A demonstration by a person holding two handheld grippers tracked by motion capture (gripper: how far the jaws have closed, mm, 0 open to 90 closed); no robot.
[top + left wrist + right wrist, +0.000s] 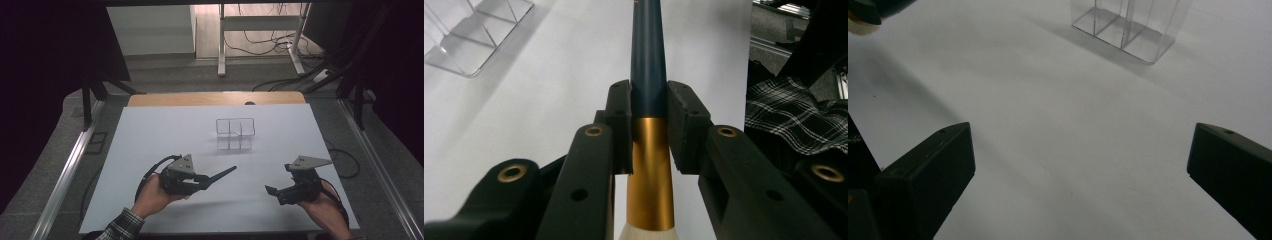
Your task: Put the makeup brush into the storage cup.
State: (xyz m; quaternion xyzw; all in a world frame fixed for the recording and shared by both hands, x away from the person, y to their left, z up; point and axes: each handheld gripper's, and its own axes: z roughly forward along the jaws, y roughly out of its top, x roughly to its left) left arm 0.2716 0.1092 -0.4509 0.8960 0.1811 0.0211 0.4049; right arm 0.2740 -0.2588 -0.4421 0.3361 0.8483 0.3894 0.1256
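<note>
High view is showing the white table (150,150) with a strip of bare wood along its far edge, and behind it a grey floor, loose cables and the legs of another desk; the room at both sides is lying in darkness. A clear acrylic organizer (235,133) is standing near the middle of the table, toward the far edge, and its thin walls are hard to make out against the white. I am holding my left gripper (200,181) near the front edge, and my fingers are closing tight on a makeup brush (221,174). Its dark handle is pointing toward the organizer, well apart from it. In left gripper view the gold ferrule and pale bristles of the brush are showing, and the bristles are cut off at the bottom. My right gripper (272,190) is hovering near the front right corner. In right gripper view its jaws are standing wide apart with nothing between them.
</note>
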